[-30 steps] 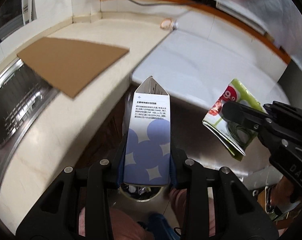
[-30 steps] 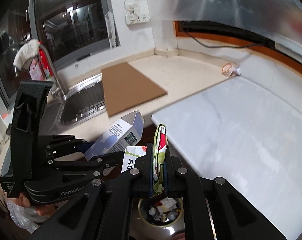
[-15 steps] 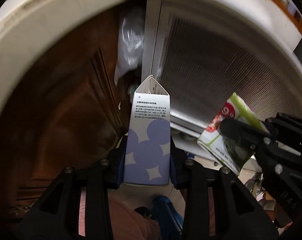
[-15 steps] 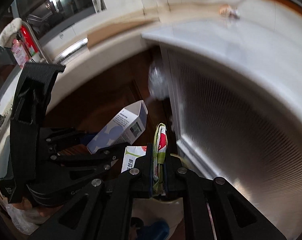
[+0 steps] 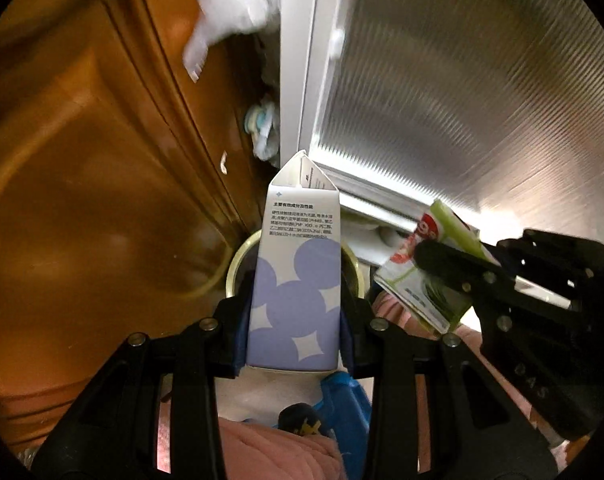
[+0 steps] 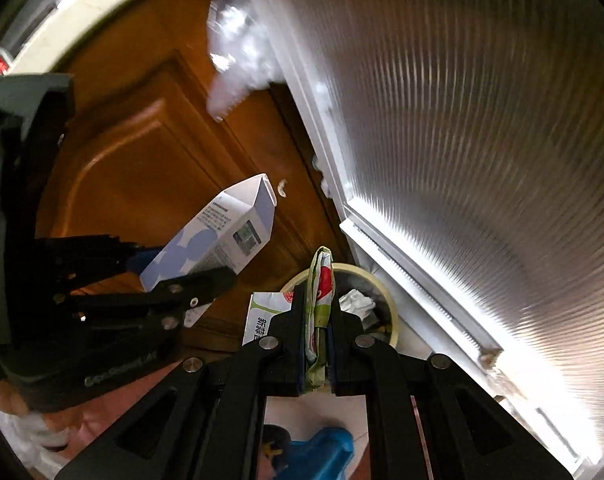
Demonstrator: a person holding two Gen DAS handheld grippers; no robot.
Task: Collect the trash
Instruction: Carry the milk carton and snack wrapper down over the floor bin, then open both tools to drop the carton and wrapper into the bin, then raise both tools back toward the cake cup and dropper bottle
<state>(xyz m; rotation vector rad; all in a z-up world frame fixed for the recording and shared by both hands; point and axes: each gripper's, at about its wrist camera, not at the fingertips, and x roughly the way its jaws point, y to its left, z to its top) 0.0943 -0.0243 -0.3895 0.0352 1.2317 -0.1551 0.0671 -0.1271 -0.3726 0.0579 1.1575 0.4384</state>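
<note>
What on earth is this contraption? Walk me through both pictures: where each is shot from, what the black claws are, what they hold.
There is no robot here. A person carries a hand-held claw in each hand, and each claw has a wide-angle camera looking forward along its two fingers.

One picture comes from the left gripper. It is shut on a white and purple carton.

The other comes from the right gripper, shut on a flattened green and red wrapper.

Each camera also catches the other claw at its edge.

Both point down at a round bin on the floor, already holding crumpled paper. It stands between a brown wooden door and a ribbed panel.
</note>
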